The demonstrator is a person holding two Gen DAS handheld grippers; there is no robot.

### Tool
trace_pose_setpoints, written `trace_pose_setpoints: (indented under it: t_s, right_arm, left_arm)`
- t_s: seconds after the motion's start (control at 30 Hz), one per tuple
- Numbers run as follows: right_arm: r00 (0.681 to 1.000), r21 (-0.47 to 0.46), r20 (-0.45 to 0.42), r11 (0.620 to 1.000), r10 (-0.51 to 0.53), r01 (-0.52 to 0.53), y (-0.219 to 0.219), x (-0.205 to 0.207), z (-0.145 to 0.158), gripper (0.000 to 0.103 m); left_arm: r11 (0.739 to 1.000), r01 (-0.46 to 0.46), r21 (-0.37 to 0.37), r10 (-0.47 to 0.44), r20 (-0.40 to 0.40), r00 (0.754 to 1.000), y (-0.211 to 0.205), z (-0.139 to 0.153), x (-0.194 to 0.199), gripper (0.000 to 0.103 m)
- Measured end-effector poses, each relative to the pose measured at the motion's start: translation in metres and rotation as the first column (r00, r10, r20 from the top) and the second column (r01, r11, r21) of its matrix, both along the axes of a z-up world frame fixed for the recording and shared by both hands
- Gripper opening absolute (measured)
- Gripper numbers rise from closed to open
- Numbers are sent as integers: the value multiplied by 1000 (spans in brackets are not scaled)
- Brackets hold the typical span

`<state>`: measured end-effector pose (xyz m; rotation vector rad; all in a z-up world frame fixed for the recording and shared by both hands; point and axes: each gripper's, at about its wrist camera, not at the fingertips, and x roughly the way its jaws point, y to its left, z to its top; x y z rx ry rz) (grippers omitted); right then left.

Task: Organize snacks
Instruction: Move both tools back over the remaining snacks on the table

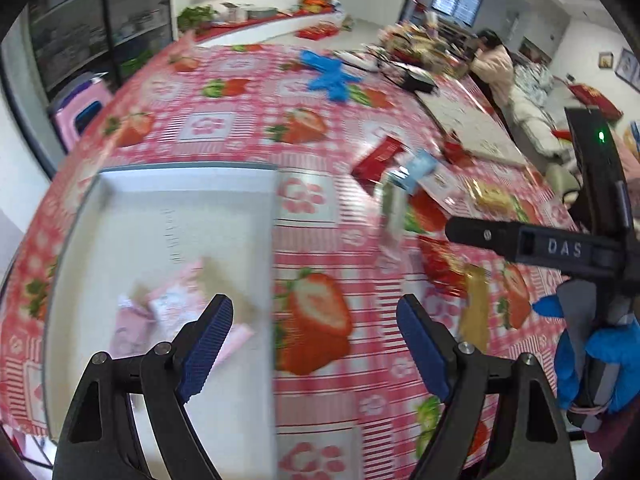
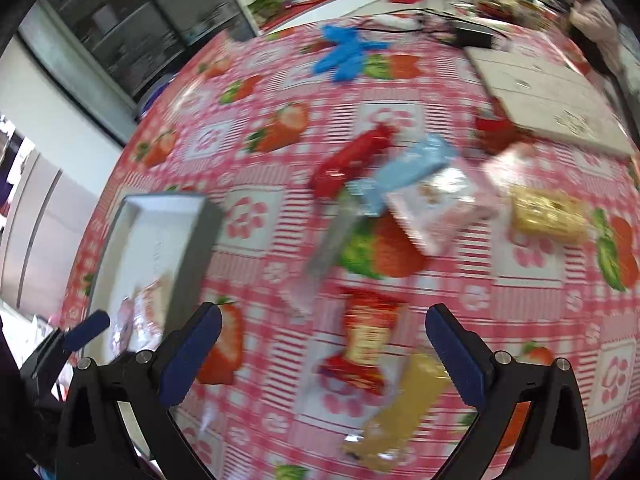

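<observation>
1. Left gripper [image 1: 316, 322] hangs over the strawberry-print tablecloth [image 1: 240, 120], jaws spread wide, nothing between the blue pads [image 1: 208, 344].
2. Just to its left sits the white tray [image 1: 160, 216], and pink-wrapped snacks [image 1: 168, 308] lie in its near end, blurred but clearly inside the rim.
3. Over on the right wrist view, the right gripper [image 2: 320, 352] is also gaping, its jaws fully apart, pads touching nothing.
4. Right below and between those jaws: a red-and-gold snack packet [image 2: 368, 340] flat on the cloth, with a yellow packet [image 2: 400, 404] touching its lower edge.
5. Further out, a loose cluster: a red wrapper [image 2: 352, 160], a light-blue packet [image 2: 412, 164] beside it, a pale pink packet [image 2: 436, 204] and a golden-yellow one [image 2: 548, 212] off to the right.
6. A clear silvery wrapper [image 2: 332, 240] lies tilted between the cluster and the tray.
7. Blue gloves [image 2: 344, 52] rest on the far part of the table, well apart from the snacks.
8. A flat white box [image 2: 548, 96] sits at the far right edge.
9. In the left wrist view, a blue-gloved hand [image 1: 600, 356] grips the other gripper's black handle at the right.
10. A person in a light top [image 1: 494, 68] is at the far end of the room.
</observation>
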<state>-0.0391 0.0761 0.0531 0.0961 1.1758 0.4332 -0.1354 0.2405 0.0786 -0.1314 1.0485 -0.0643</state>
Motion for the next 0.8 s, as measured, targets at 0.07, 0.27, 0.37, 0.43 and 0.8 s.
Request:
trace_pose_setpoints:
  t_s: [0.07, 0.27, 0.37, 0.43, 0.8]
  right_arm:
    - [999, -7, -10, 999, -52, 52, -26, 3, -5, 103]
    - [987, -34, -42, 987, -157, 156, -83, 7, -22, 103]
    - [983, -44, -50, 984, -175, 173, -101, 4, -29, 103]
    - [983, -48, -50, 983, -179, 177, -109, 0, -32, 103]
    - [977, -29, -72, 979, -202, 200, -140, -21, -42, 103]
  left_arm:
    - [999, 39, 0, -39, -23, 999, -23, -8, 10, 87]
    - [996, 80, -30, -83, -96, 992, -69, -31, 42, 87]
    - [995, 87, -39, -91, -117, 989, -85, -40, 54, 87]
    - [995, 100, -28, -102, -132, 986, -95, -45, 59, 87]
    - [994, 90, 66, -84, -98, 992, -103, -59, 68, 49]
